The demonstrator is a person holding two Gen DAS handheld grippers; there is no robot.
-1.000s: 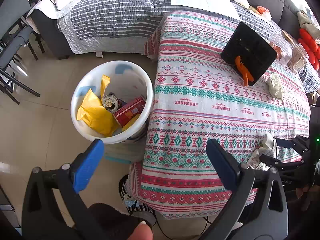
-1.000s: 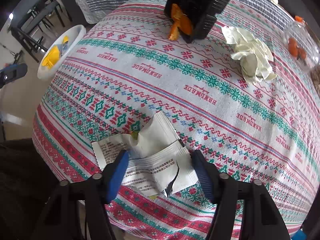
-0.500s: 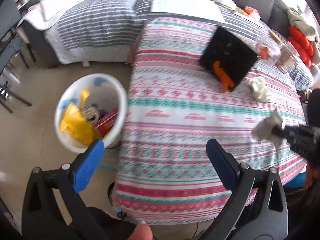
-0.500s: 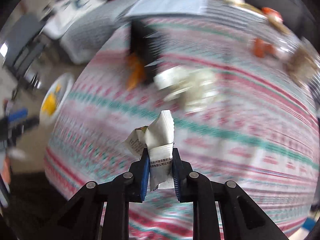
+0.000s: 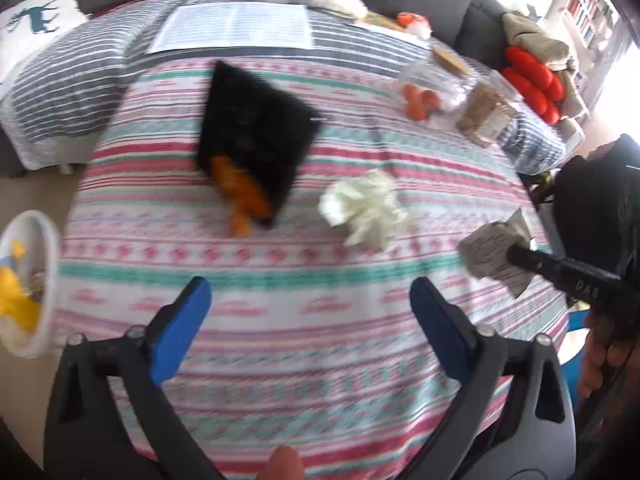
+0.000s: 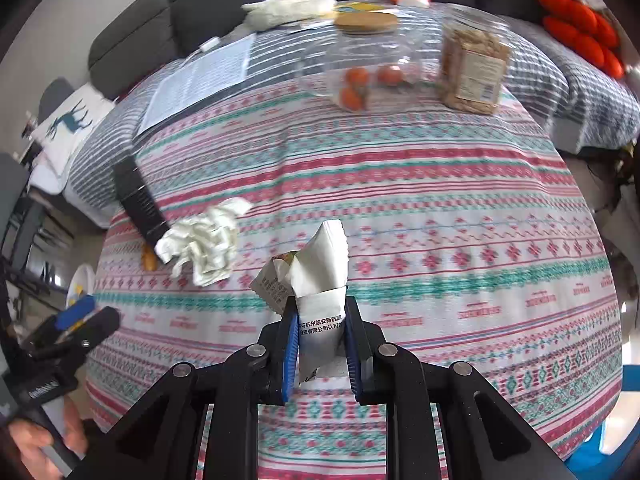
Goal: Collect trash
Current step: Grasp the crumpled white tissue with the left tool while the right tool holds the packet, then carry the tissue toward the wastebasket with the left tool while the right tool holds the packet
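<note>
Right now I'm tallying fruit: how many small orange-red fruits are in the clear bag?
3: all inside the clear bag at the table's far side, two side by side, one nearer; others may be hidden.

Printed Chinese characters on the white wrapper (image 6: 320,320), partly legible: "杭州临安新杭派". "HANDMADE" woven, upside down, along the striped tablecloth (image 6: 400,200). Jar label too small.

White plastic waste bin (image 5: 38,284) with yellow wrapper inside cut off by left edge, blurred. Black plastic tray (image 6: 138,200) mostly hidden behind crumpled white tissue (image 6: 202,242) in right wrist view. Printed text on white paper sheet (image 5: 234,28) too small to read.
</note>
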